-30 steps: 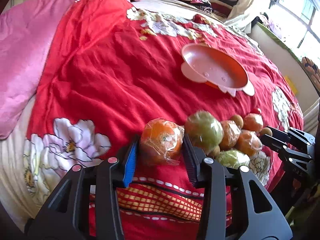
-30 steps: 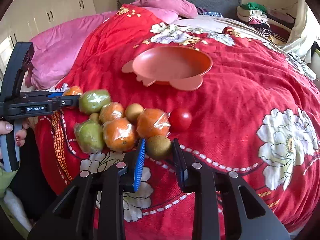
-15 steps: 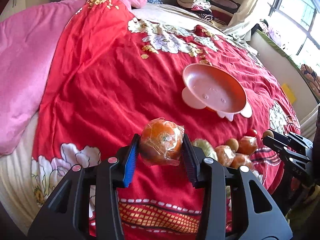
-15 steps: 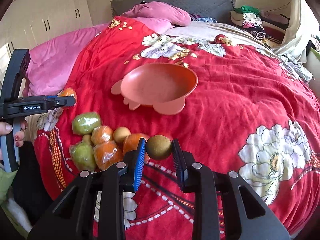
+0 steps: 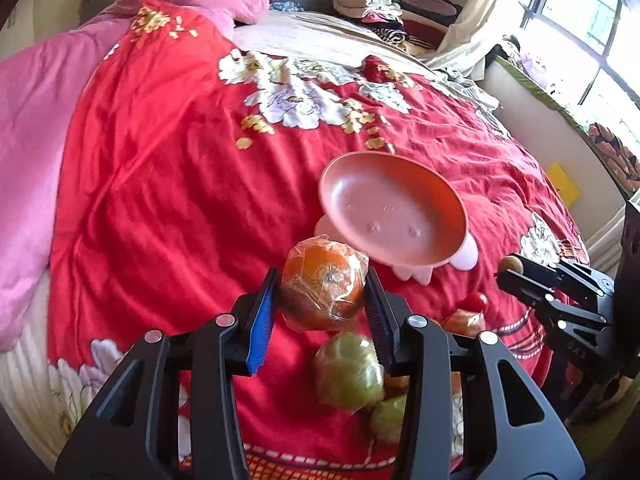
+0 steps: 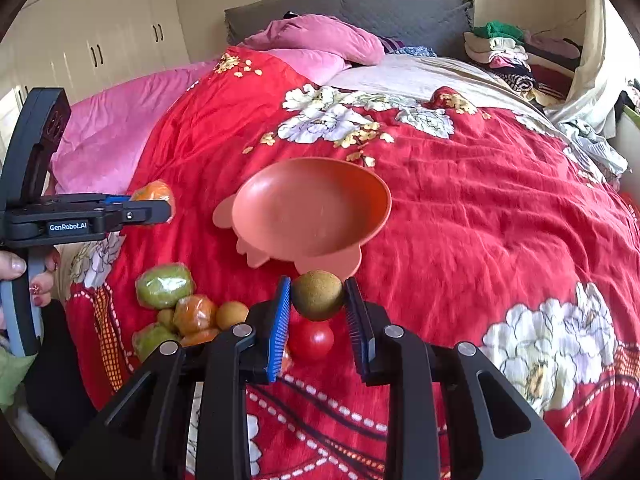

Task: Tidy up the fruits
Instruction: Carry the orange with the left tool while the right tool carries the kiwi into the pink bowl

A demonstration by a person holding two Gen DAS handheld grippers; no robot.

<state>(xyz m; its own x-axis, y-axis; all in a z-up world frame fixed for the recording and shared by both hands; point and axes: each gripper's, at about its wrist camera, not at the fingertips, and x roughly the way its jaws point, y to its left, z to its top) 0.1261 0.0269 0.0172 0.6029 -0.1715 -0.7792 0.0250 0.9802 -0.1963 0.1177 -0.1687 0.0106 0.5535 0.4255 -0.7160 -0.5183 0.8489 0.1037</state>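
Orange (image 5: 323, 285) in plastic wrap, clamped between left gripper (image 5: 320, 300) pads, centre of left view, lifted off red bedspread (image 5: 168, 184). Pink bowl (image 5: 394, 210) sits right of centre, just beyond orange, nothing in it. Right gripper (image 6: 318, 306) clenched on brown kiwi (image 6: 317, 295), low centre of right view, near bowl's front edge. Red tomato (image 6: 311, 340) below kiwi on bedspread. Pile of wrapped fruit (image 6: 180, 312) lower left. Person's hand (image 6: 24, 276) at left edge.

Brown fruit (image 6: 317, 295) in right hand-held gripper (image 6: 318, 306)
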